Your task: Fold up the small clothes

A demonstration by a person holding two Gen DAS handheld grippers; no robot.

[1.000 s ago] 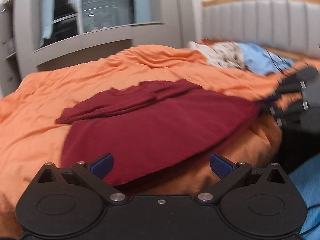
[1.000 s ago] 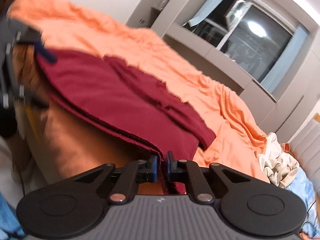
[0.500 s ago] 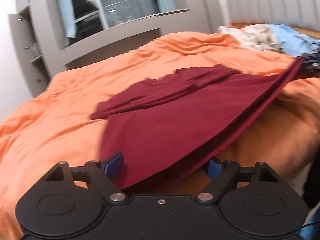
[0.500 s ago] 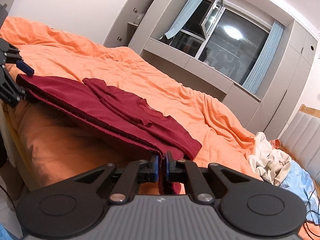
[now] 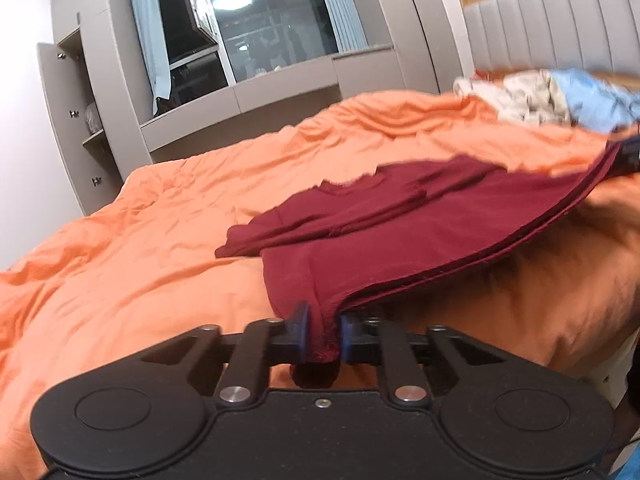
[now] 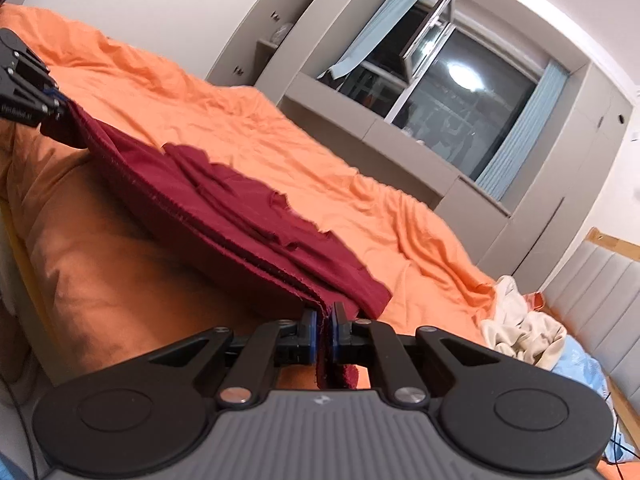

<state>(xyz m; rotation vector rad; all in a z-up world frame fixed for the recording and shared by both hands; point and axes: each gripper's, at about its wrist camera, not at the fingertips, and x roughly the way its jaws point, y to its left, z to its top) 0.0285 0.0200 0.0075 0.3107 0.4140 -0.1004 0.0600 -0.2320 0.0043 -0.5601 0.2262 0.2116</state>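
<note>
A dark red shirt [image 5: 400, 232] lies on the orange bed, sleeves folded in across its back. Its near hem hangs lifted and stretched between both grippers. In the left wrist view my left gripper [image 5: 322, 328] has its jaws closing, the blue pads pinching a bunched corner of the hem. At the far right of that view my right gripper [image 5: 628, 156] holds the other corner. The right wrist view shows my right gripper [image 6: 324, 328] shut on layered hem of the shirt [image 6: 240, 208], and my left gripper [image 6: 52, 106] at the far left.
The orange duvet [image 5: 160, 220] covers the whole bed, and its edge drops away below the lifted hem. A pile of cream and light blue clothes [image 5: 532, 96] lies near the padded headboard [image 5: 560, 28]. Grey cabinets and a dark window [image 6: 460, 80] stand beyond the bed.
My left gripper went from wide open around the hem to closed on its corner. The hem rose off the bed and now runs taut between the grippers. The right grip held.
</note>
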